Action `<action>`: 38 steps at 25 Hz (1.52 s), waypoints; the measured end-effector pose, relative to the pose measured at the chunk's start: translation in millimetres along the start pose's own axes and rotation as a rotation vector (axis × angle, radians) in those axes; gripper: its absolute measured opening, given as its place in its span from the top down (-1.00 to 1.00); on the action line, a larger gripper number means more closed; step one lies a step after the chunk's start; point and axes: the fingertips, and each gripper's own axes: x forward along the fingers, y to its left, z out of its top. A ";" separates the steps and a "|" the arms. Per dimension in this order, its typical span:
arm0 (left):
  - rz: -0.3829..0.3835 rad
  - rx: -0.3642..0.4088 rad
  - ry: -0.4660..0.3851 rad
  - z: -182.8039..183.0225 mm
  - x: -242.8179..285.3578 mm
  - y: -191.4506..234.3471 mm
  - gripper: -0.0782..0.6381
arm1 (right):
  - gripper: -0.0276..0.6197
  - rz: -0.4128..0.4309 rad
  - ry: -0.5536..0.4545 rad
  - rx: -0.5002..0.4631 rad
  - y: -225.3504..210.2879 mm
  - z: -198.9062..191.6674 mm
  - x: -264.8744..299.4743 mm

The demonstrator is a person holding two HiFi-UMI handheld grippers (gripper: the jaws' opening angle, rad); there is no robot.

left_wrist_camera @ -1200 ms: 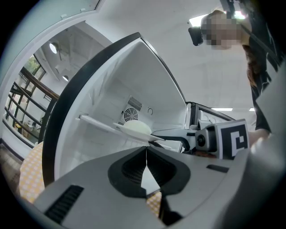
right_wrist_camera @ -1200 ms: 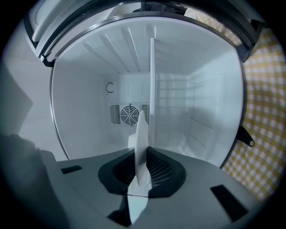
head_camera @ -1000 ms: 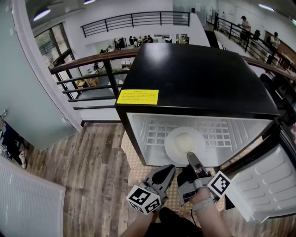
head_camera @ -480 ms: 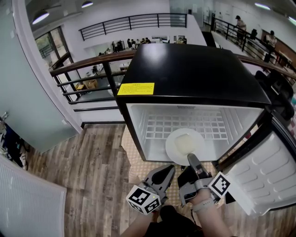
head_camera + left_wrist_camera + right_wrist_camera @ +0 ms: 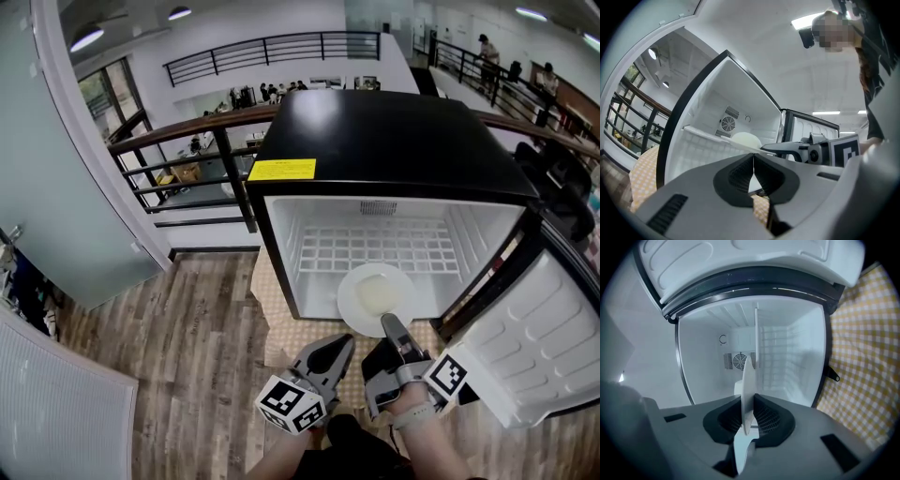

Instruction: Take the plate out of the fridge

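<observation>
A white plate with a pale lump of food on it sticks out over the front sill of the open black fridge. My right gripper is shut on the plate's near rim. In the right gripper view the plate stands edge-on, clamped between the two pads of the right gripper. My left gripper hovers just left of it, outside the fridge, shut and holding nothing. From the left gripper, whose jaws meet, I look at the plate and the fridge's inside.
The white fridge door hangs open at the right. A wire shelf lies inside the fridge. Under the fridge a chequered mat covers the wooden floor. A railing runs behind the fridge.
The plate has slid forward with my right gripper, from deeper on the shelf to over the fridge's front sill. The left gripper has stayed shut beside it.
</observation>
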 end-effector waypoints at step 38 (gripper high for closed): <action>-0.015 0.019 0.000 -15.4 -36.7 -44.4 0.75 | 0.75 -0.005 -0.052 0.002 -21.6 -4.3 -87.0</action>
